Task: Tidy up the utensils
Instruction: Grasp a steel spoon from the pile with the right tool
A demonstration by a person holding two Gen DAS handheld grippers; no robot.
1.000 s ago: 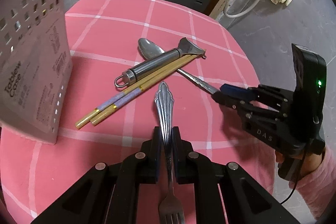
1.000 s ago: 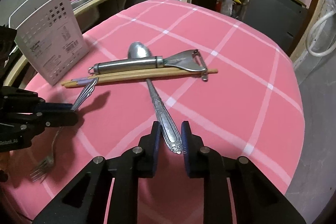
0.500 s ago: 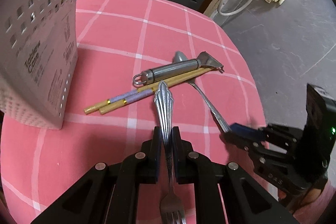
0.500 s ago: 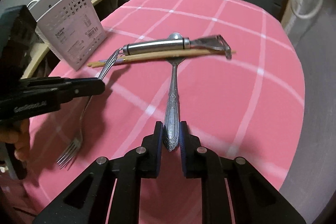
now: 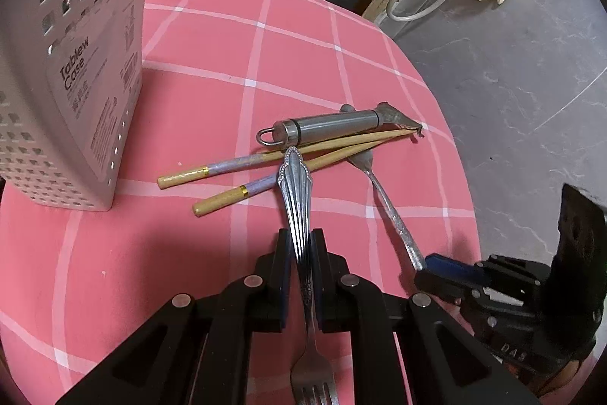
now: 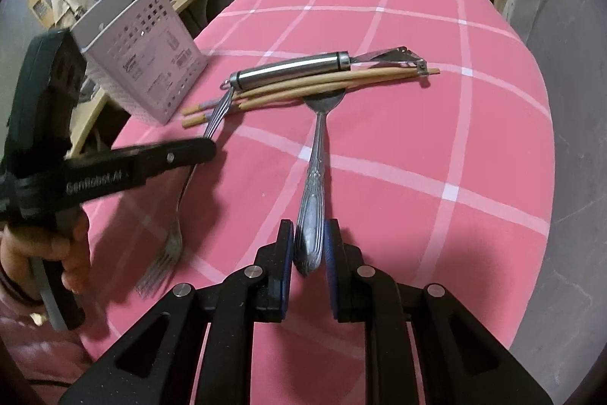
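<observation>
While the left gripper (image 5: 301,253) points down at the table (image 5: 379,71), its jaws are shut tight on the fork (image 5: 297,192). The fork's handle end sticks out past the jaws and lies over one chopstick (image 5: 227,196). Its prongs hang back under the gripper. A hand (image 6: 49,253) in a pink sleeve holds this gripper from the table's left edge.

The right gripper (image 6: 309,245) also tilts down. Its jaws have just opened a bit, and the spoon (image 6: 316,154) handle sits between them. The pads look close to the handle, but I cannot tell if they press on it. The spoon's bowl is tucked under the chopsticks near the middle of the table.

The peeler (image 5: 330,130) lies on top of the chopsticks. The white case (image 5: 64,93) stands upright by the left edge.
</observation>
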